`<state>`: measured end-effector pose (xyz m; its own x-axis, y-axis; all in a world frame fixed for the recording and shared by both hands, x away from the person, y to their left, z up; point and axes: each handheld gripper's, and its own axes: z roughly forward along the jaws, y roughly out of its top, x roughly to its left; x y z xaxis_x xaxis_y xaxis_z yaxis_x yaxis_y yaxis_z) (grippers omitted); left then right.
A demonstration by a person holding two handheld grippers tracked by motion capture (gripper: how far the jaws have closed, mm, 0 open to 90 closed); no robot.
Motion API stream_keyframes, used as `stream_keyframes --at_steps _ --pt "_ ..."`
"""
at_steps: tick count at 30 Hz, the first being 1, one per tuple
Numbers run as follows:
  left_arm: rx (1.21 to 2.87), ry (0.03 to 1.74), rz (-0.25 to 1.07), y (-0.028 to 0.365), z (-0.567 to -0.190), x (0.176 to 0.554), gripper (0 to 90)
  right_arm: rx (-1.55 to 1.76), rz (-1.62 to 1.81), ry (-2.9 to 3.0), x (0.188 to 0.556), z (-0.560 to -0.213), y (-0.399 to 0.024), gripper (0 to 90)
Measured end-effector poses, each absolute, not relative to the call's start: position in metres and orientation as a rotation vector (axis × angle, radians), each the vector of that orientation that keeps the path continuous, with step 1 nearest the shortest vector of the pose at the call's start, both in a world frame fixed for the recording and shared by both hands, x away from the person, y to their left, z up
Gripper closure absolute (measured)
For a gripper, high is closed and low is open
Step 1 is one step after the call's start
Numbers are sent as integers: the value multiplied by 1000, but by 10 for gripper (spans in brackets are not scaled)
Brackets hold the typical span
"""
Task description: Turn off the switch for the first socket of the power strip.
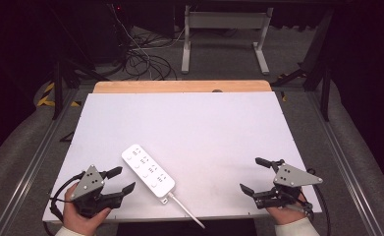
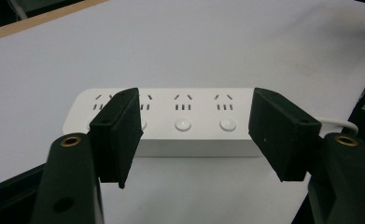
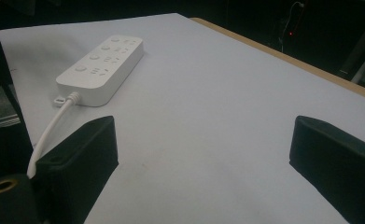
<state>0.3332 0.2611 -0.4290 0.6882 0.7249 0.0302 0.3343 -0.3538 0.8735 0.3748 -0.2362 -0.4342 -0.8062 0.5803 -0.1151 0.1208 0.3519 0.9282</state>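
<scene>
White power strip (image 1: pixel 148 173) beside left claw (image 1: pixel 121 179)

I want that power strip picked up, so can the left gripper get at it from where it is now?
Probably yes. The left gripper sits beside the power strip with its jaws open and aimed at the strip's long side, and nothing lies between them on the white board.

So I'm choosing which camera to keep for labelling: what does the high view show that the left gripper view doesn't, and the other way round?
High view alone: both tools, left and right, each open and apart from the power strip, plus the strip's cord running off the near edge, and the floor cables. Left gripper view alone: the strip's round buttons and socket slots up close. Both show the white strip lying on the white table.
</scene>
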Motion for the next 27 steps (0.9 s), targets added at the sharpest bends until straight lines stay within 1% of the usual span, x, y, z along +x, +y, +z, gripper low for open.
stream_keyframes --at_steps 3,6,7,12,14,15,17,27 --pt "1960 820 530 260 -425 335 397 612 1450 2192 375 -434 -237 81" --pt "1973 816 533 258 -420 337 406 614 1450 2194 375 -435 -236 80" --pt "1977 815 535 257 -419 338 424 615 1451 2192 375 -435 -236 81" --pt "1990 815 533 251 -415 342 437 615 1448 2194 375 -435 -236 80" --pt "1994 811 535 249 -414 344 464 616 1450 2195 375 -435 -236 81" --pt "2001 806 526 247 -414 345 492 614 1449 2195 375 -435 -236 81" --pt "2007 794 520 242 -412 348 506 615 1449 2195 375 -435 -236 80" --pt "2033 768 511 227 -407 357 536 612 1446 2196 376 -435 -236 80"
